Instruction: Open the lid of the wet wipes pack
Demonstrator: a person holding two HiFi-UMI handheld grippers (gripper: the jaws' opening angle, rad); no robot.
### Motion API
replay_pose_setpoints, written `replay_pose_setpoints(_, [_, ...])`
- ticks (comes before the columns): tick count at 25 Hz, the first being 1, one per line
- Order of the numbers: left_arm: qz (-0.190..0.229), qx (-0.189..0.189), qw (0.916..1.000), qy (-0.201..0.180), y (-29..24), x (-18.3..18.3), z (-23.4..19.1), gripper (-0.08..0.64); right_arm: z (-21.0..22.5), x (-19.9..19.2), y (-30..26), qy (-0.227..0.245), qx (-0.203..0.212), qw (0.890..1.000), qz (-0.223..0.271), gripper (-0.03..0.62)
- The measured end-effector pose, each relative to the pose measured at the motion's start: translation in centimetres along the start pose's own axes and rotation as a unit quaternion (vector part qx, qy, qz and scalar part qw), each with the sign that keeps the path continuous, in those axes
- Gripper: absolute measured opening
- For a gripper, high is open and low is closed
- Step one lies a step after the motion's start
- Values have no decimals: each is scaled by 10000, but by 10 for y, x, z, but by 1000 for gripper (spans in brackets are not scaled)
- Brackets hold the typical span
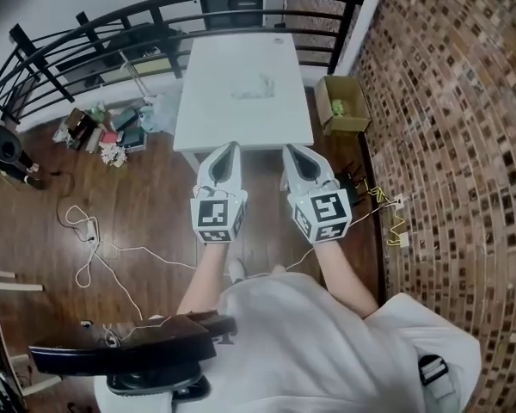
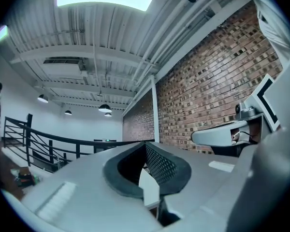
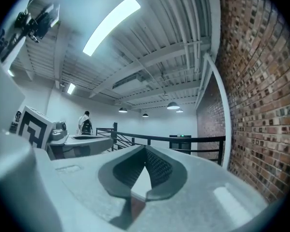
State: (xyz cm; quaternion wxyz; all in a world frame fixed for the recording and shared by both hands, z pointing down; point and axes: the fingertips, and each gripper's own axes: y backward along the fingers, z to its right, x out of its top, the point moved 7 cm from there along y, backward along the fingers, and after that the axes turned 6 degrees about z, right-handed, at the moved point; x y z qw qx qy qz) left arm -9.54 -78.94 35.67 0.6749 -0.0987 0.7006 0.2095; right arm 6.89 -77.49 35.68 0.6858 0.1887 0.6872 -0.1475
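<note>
Brick wall (image 1: 447, 101) at right, black railing (image 1: 112, 24) behind, wood floor (image 1: 146, 196) strewn with cables (image 1: 95, 231); cardboard box (image 1: 344, 106) on the floor beside the white tabletop (image 1: 206, 101).

Wet wipes pack (image 1: 252, 87): lying flat toward the far middle of the tabletop, alone there, well apart from both grippers. Too small and pale in the head view to settle whether its lid is up or down; absent from both gripper views.

Left gripper (image 1: 231, 150): held level just short of the near table edge, jaws pressed together, nothing between them. Right gripper (image 1: 290, 151): alongside, likewise level, jaws likewise closed on nothing. Both gripper views aimed out across the room above the table.

Assessment: consistent with two stages alike, either a reach out toward a pack with its lid down, or a stand-off from a pack with its lid already lifted. Not decidable from these views.

Recommendations, in judgement only:
- Confirm the lid's state with the pack in a gripper view before committing to anything.
- Keep both grippers level and above the table edge while crossing it.
- For any work on the lid, expect a soft, light pack likely to slide or lift: steady its body with one gripper, take only the flap's free edge with the other.
- Part the jaws ahead of contact, not at it.
</note>
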Motion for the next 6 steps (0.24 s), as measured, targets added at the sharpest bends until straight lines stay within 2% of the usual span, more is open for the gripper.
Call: replay_pose_setpoints(6, [86, -151, 9995, -262, 6, -17, -19, 17, -31, -9, -15, -32, 151, 9998, -87, -8])
